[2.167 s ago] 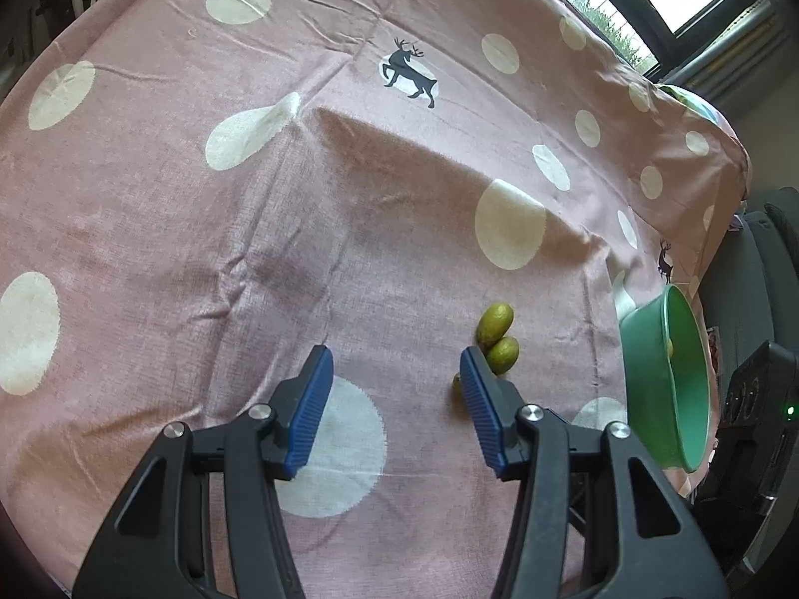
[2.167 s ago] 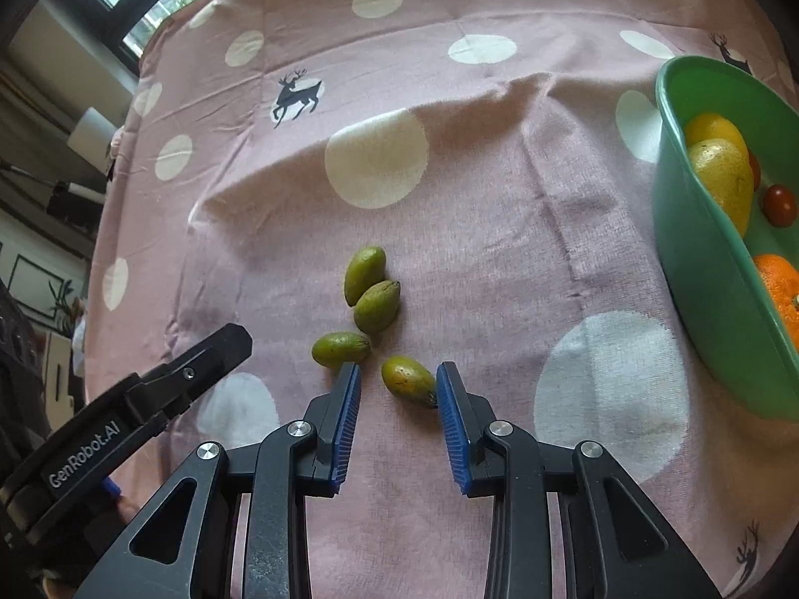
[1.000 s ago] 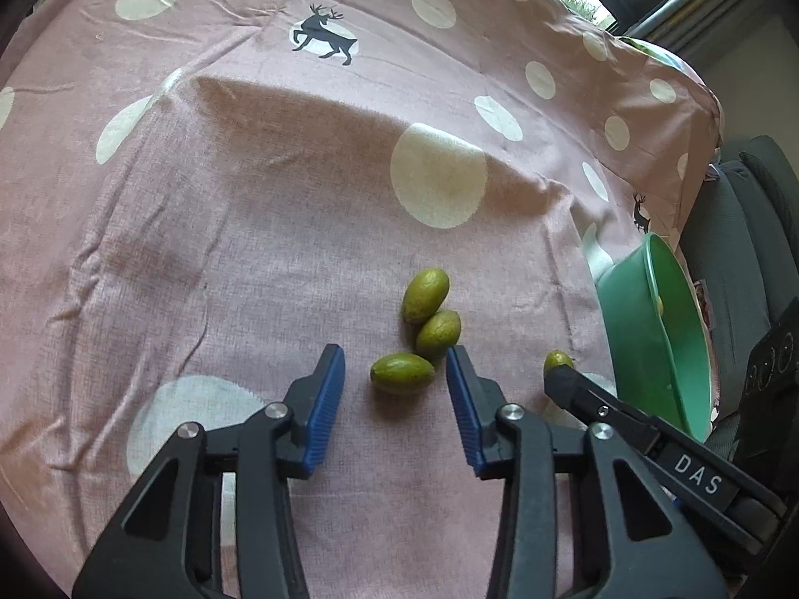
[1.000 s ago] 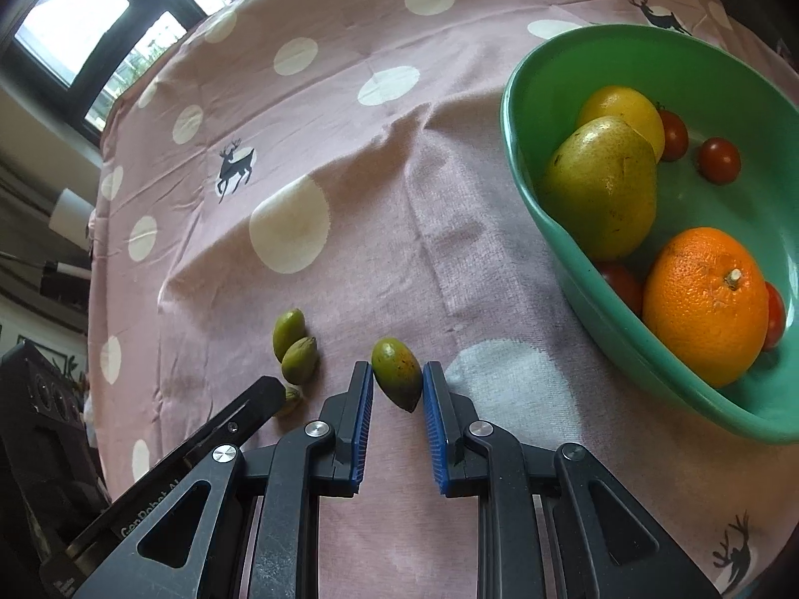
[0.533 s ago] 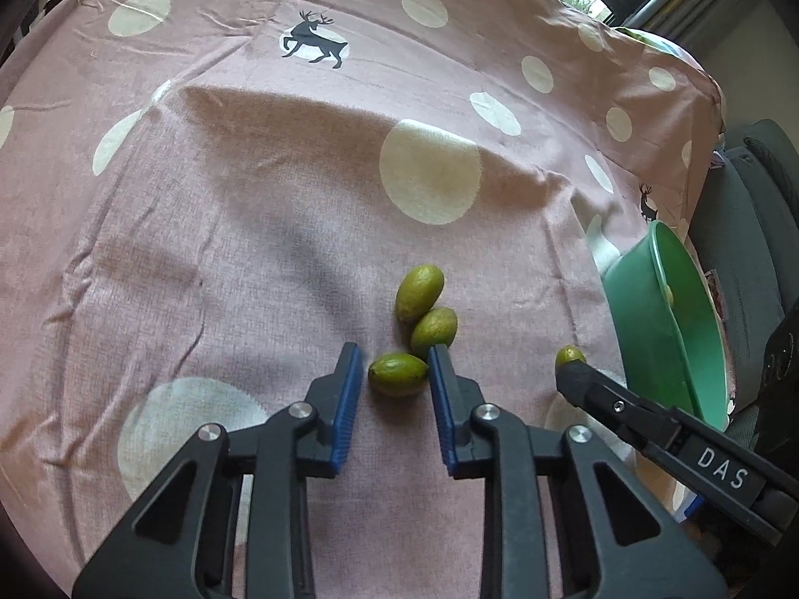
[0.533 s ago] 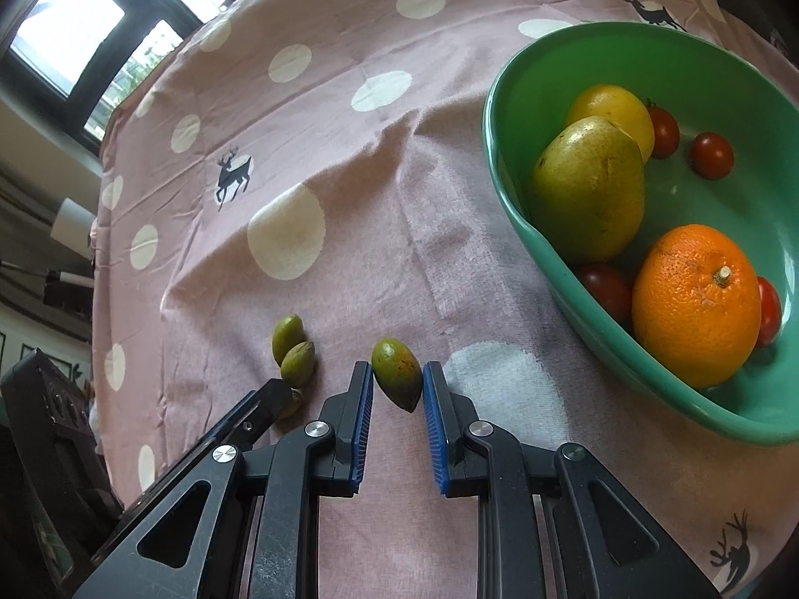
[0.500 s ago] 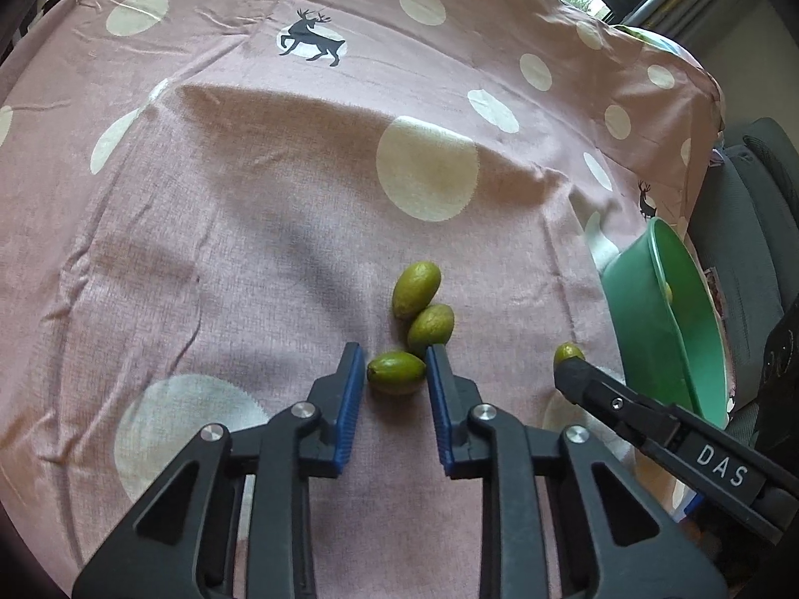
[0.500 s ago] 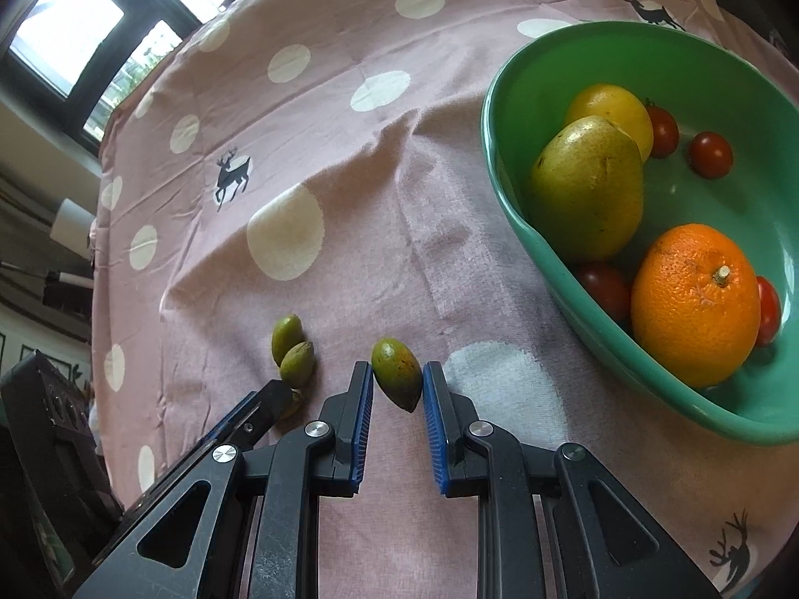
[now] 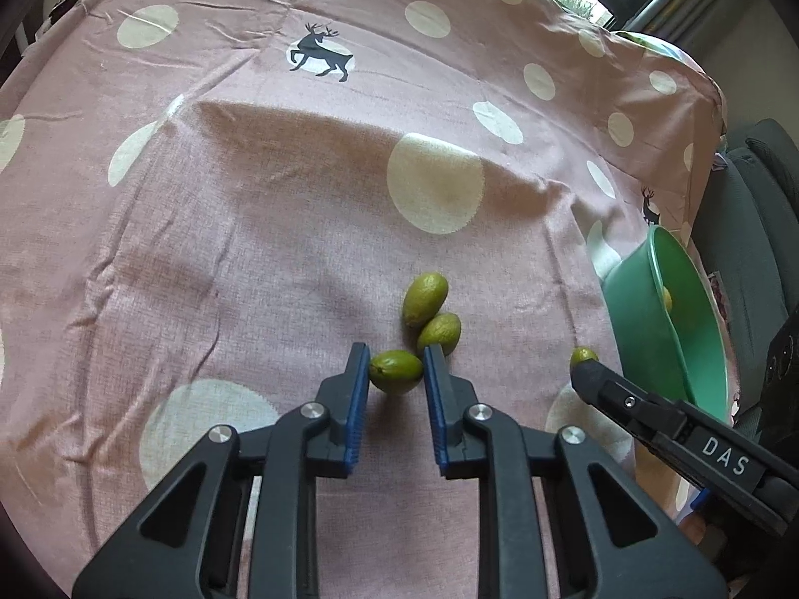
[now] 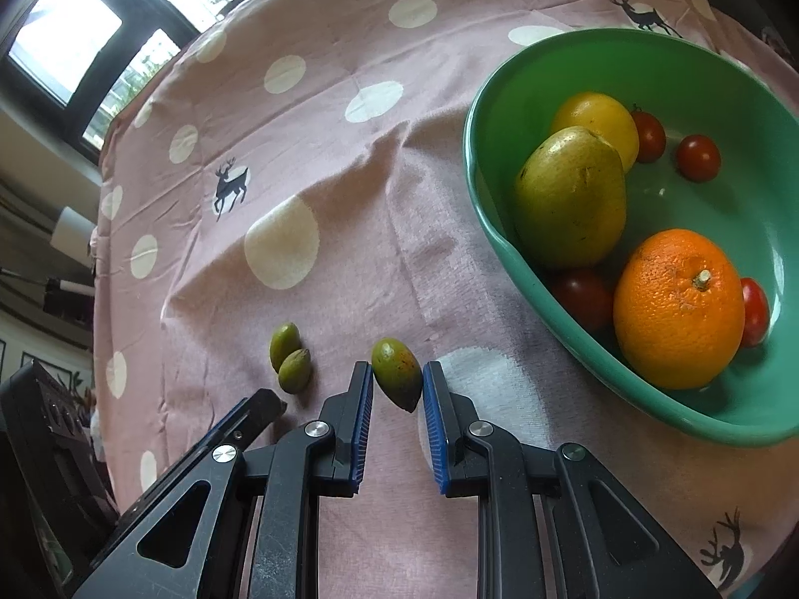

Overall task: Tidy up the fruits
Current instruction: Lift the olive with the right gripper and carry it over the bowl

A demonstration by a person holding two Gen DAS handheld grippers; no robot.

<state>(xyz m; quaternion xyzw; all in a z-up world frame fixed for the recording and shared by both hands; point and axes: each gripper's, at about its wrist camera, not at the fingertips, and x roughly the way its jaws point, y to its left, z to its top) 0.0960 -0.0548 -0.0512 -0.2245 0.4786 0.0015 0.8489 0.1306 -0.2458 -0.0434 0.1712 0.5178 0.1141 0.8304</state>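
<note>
On the pink spotted cloth: both tongs pinching small green fruits, bowl off to the right.

L tongs (image 9: pixel 397 367) are clamping one green fruit (image 9: pixel 396 372) between the blue pads, sitting low on the cloth (image 9: pixel 249 229), jaws having just closed onto it. Two more green fruits (image 9: pixel 424 298) are lying touching each other just beyond, the nearer one right beside the R pad. R tongs (image 10: pixel 397 374) are gripping a second green fruit w/ brown speckles (image 10: pixel 397 373), near the green bowl (image 10: pixel 499 244) rim. Bowl is holding a pear (image 10: pixel 569 199), an orange (image 10: pixel 679 307), a yellow fruit (image 10: pixel 599 120) & several cherry tomatoes (image 10: pixel 698 157). Wide bare cloth is lying open beyond & left of the fruits; far cloth edge is dropping off by the window (image 10: pixel 65 30).
</note>
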